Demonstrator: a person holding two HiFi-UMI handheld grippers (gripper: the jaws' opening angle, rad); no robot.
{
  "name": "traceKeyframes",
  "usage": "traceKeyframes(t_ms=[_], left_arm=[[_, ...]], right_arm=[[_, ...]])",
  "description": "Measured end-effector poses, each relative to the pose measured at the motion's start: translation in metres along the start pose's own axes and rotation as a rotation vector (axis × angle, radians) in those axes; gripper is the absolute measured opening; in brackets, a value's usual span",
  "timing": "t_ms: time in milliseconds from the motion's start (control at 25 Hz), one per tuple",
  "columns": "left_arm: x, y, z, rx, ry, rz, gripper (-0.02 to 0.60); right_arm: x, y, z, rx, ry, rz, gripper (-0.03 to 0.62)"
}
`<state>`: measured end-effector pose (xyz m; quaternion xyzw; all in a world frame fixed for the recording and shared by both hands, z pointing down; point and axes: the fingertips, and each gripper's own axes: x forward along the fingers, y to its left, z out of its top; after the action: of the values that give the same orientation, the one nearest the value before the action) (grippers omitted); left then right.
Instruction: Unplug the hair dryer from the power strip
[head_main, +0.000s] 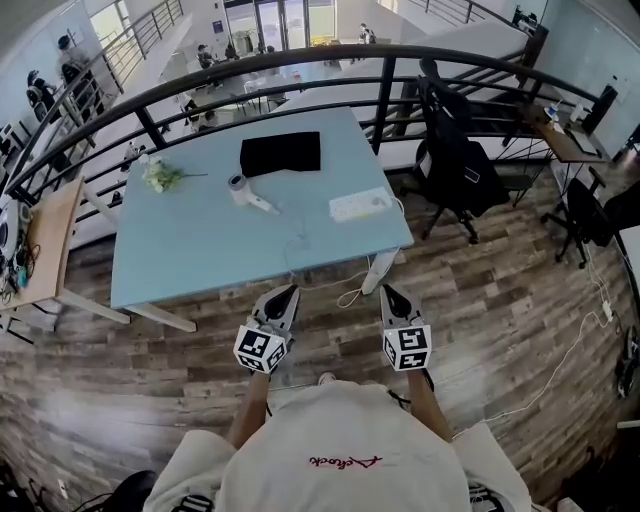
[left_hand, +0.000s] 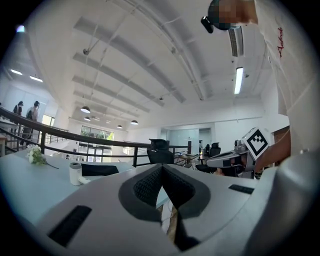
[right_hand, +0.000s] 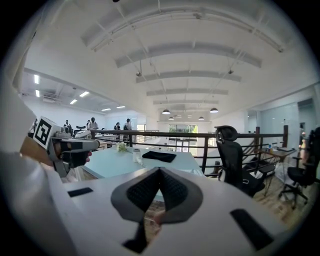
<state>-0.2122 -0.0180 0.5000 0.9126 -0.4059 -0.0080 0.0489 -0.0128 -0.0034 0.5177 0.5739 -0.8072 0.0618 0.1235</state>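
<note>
**Operator:** Where is the hair dryer (head_main: 247, 192)?

**Manual:** It lies on the blue table (head_main: 190, 255), well ahead of your jaws and left of the left gripper's line. The white power strip (head_main: 360, 205) lies ahead between both grippers' lines, apart from the dryer.

**Operator:** Jaw condition?

**Manual:** Left gripper (head_main: 290, 291): clenched, nothing between the pads. Right gripper (head_main: 386, 291): clenched, likewise bare.

**Operator:** Any legible print?

**Manual:** There is red script on your shirt (head_main: 345, 461), but you cannot read it reliably.

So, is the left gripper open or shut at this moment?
Shut. The left gripper has its jaws together at the tips, with nothing held between them.
</note>
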Motion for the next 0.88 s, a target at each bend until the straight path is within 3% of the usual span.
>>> traceKeyframes(t_ms=[280,880], left_arm=[[0.005,0.000,-0.013,-0.008,0.032,-0.041,0.007],[0.048,0.017,-0.026,-0.011,0.046,-0.018,0.008]], right_arm=[[0.002,-0.001,-0.017,0.029,0.030,-0.029,0.015],[0.037,-0.030,-0.027,0.045,0.028,-0.018,0.015]])
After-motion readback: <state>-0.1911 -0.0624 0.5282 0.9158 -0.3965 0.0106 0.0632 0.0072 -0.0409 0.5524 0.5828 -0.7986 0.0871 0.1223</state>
